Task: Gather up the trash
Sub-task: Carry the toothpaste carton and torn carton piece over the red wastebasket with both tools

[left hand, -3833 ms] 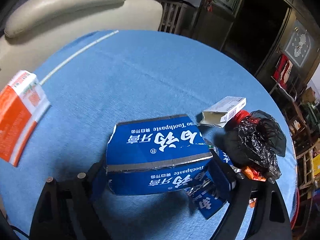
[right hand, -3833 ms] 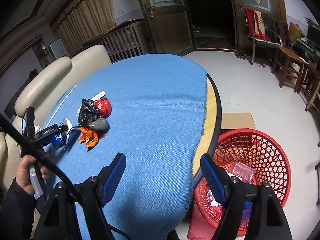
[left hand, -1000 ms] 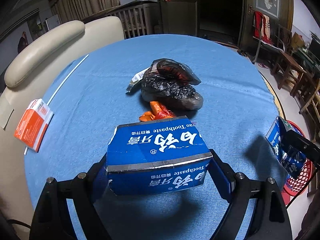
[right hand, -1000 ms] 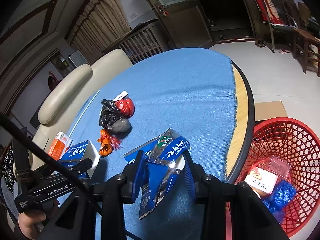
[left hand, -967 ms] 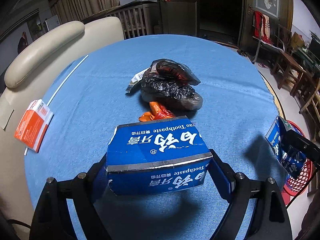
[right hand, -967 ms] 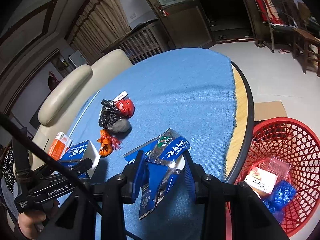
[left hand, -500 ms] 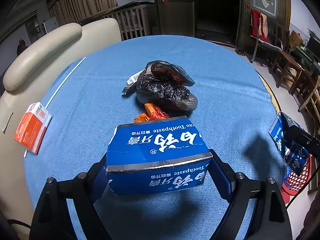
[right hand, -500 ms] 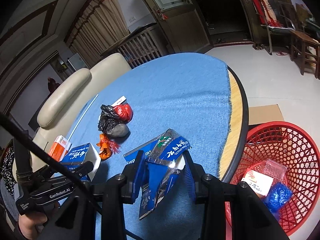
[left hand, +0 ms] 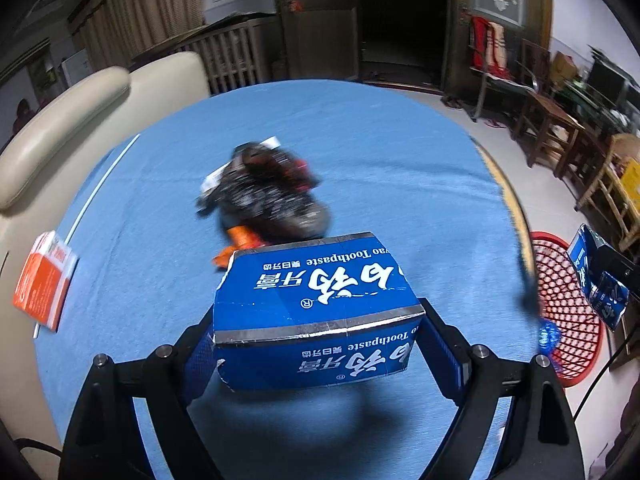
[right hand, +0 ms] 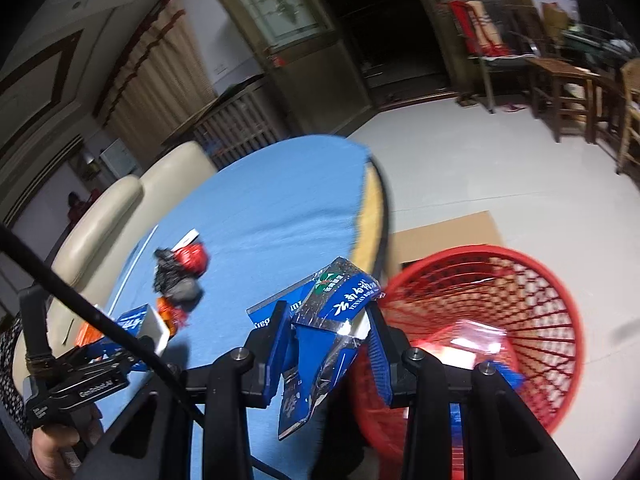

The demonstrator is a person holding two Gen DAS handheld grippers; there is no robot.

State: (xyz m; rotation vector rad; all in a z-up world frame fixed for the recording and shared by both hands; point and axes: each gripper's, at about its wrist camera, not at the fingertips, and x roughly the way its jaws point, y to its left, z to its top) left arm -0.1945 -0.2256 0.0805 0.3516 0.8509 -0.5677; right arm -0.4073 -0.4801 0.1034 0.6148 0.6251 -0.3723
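Toothpaste box (left hand: 316, 300) clamped in left tool (left hand: 316, 344) (above table (left hand: 400, 160)), wrapper (right hand: 328, 328) in right tool (right hand: 328, 344)

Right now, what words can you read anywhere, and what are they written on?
"Toothpaste" on the blue toothpaste box held in the left gripper, printed twice and upside down from this view.
"®" on the same box, beside large white Chinese characters I cannot read for sure.
"GenRobot.AI" on the left gripper's black body.
The crumpled blue carton in the right gripper has white lettering, too blurred to read.
The orange box has print, too blurred.
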